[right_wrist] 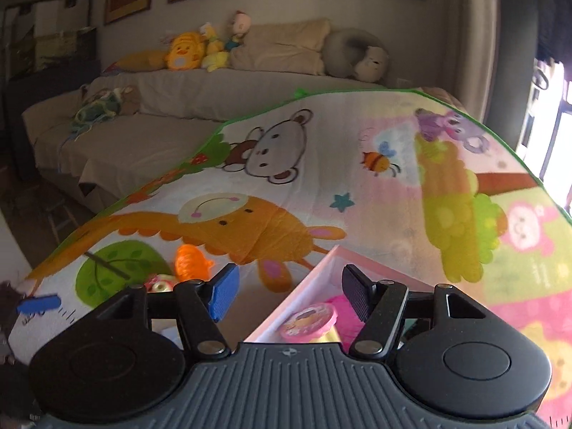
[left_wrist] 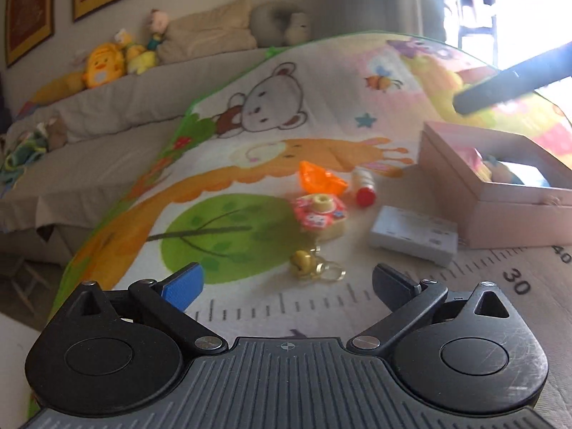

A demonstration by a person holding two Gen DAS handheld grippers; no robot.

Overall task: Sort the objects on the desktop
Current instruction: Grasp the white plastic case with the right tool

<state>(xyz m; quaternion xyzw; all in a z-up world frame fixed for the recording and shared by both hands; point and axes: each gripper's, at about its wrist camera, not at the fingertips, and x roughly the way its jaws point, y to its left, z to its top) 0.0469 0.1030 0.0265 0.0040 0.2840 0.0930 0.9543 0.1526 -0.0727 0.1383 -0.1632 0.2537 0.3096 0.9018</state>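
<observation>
My left gripper (left_wrist: pixel 286 282) is open and empty, just short of a gold bell keyring (left_wrist: pixel 314 266) on the cartoon play mat (left_wrist: pixel 221 225). Beyond it lie a pink flower toy (left_wrist: pixel 320 216), an orange plastic toy (left_wrist: pixel 320 177), a small bottle with a red cap (left_wrist: pixel 364 187) and a grey flat box (left_wrist: pixel 414 234). An open pink box (left_wrist: pixel 493 186) stands at the right. My right gripper (right_wrist: pixel 287 295) is open and empty, above the pink box's (right_wrist: pixel 286 312) near corner. A pink round lidded item (right_wrist: pixel 309 320) lies inside it.
A grey sofa (right_wrist: pixel 171 107) with plush toys (right_wrist: pixel 189 52) and pillows runs along the back wall beyond the mat. The mat's left edge drops to the floor. The other gripper's dark finger (left_wrist: pixel 514 82) shows at the upper right of the left wrist view.
</observation>
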